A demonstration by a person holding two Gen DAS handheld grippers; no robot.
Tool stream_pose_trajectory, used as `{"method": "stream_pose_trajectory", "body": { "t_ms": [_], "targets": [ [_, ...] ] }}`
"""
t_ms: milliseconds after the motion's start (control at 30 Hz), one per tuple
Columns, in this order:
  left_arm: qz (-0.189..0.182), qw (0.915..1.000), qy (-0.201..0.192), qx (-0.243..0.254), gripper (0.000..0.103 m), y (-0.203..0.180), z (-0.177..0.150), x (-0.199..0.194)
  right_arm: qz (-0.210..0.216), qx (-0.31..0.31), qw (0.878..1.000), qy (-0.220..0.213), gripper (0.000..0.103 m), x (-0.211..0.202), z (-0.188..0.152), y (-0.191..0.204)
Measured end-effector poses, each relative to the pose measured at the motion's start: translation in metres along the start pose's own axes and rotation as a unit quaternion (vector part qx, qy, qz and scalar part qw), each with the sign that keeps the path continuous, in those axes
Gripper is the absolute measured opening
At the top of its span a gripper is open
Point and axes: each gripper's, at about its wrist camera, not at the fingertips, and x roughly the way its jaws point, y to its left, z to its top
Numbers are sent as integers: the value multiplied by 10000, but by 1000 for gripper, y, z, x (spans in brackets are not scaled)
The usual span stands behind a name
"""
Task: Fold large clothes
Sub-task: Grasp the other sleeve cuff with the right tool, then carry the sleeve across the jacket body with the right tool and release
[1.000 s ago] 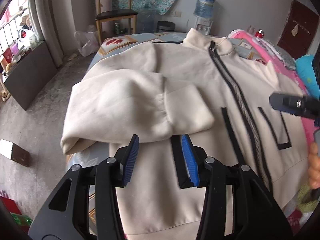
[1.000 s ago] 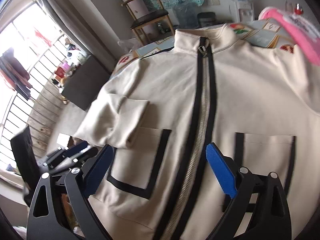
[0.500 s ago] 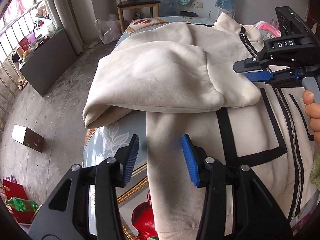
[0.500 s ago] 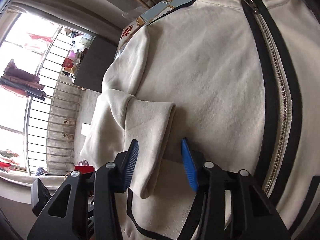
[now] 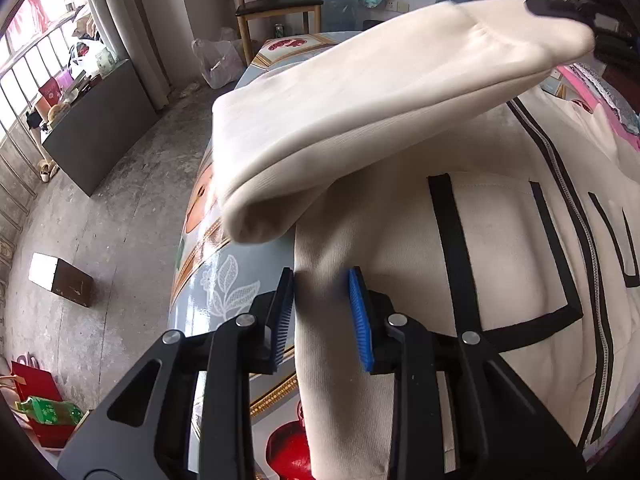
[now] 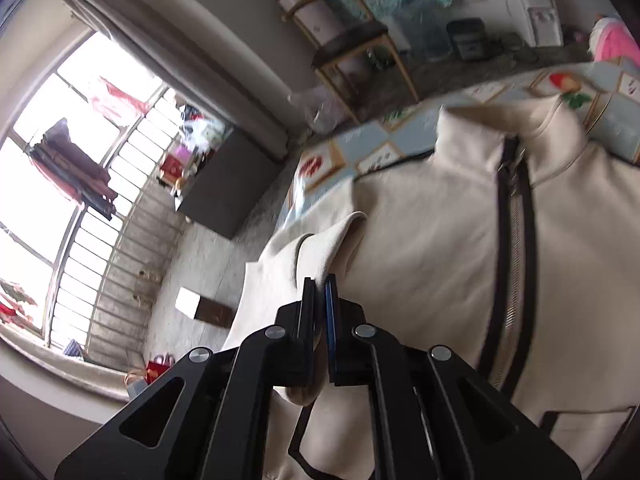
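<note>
A cream zip jacket [image 5: 500,248] with black trim lies front up on a patterned table [image 5: 224,292]. My right gripper [image 6: 319,292] is shut on the cuff of its sleeve [image 6: 320,248] and holds the sleeve [image 5: 380,92] lifted above the jacket's body. In the left wrist view the right gripper [image 5: 592,20] shows at the top right, at the cuff end. My left gripper [image 5: 320,308] is open, its jaws on either side of the jacket's side edge low near the hem.
A wooden chair [image 5: 276,8] stands beyond the table's far end. A dark cabinet [image 5: 100,128] and a small box [image 5: 60,284] are on the floor to the left. Pink cloth [image 5: 596,92] lies at the table's right side.
My right gripper has shut on the sleeve cuff and lifted the sleeve off the jacket. My left gripper has moved in around the jacket's side edge.
</note>
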Motion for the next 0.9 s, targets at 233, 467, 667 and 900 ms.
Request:
{"method": "stream_pose_trajectory", "body": {
  "t_ms": [233, 467, 667, 900],
  "targets": [
    [72, 10000, 36, 53, 27, -5, 0, -1, -807, 785, 9922, -545, 5, -89, 1, -116],
    [198, 9996, 142, 158, 27, -6, 9, 3, -1178, 1537, 9809, -191, 5, -82, -47, -219],
    [317, 9991, 200, 204, 27, -7, 9, 3, -953, 1604, 9801, -680, 5, -117, -37, -230],
    [-20, 9999, 145, 16, 27, 0, 16, -6, -1287, 1781, 9755, -70, 6, -89, -53, -264]
  ]
}}
